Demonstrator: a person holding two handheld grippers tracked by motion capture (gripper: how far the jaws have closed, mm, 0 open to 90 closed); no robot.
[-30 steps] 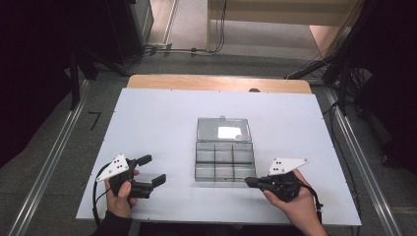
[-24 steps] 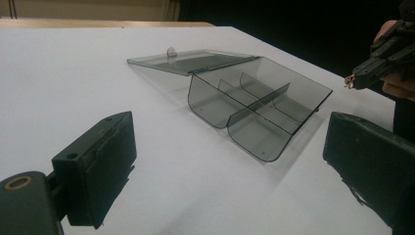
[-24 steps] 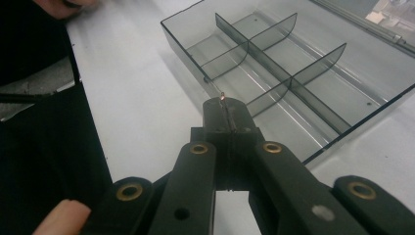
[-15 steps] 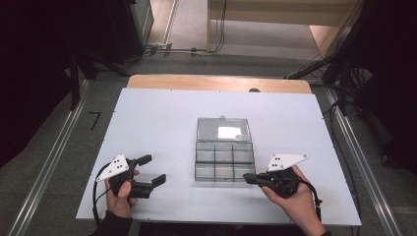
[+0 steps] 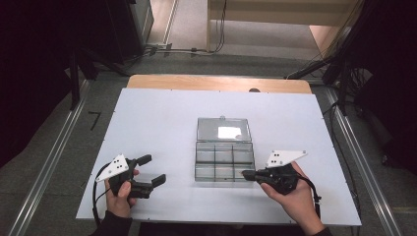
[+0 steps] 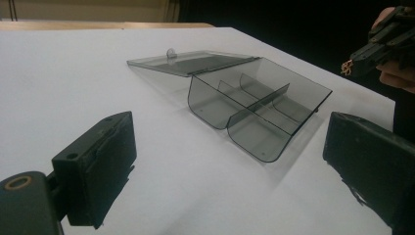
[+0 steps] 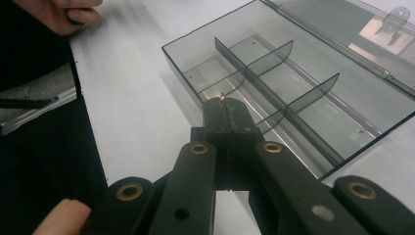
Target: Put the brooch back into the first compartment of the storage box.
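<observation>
Pinching a tiny coppery piece [image 7: 223,96] at its tips, the right claw [image 5: 246,173] is clamped tight beside the compartment box [image 5: 224,161]. The piece looks light, stiff and easily dropped. The left claw [image 5: 153,170] gapes wide, empty.

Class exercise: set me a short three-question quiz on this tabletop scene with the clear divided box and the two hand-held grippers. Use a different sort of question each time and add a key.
1. True or false: the lid of the clear box is shut over its compartments.
2. Multiple choice: the jaws of the right gripper are A) wide apart, B) pressed together with a tiny copper-coloured piece at their tips, C) clamped on the box lid.
3. Fill in: the jaws of the left gripper stand ____, with nothing between them.

Key
1. False: the lid lies folded back flat on the white table.
2. B
3. open
</observation>
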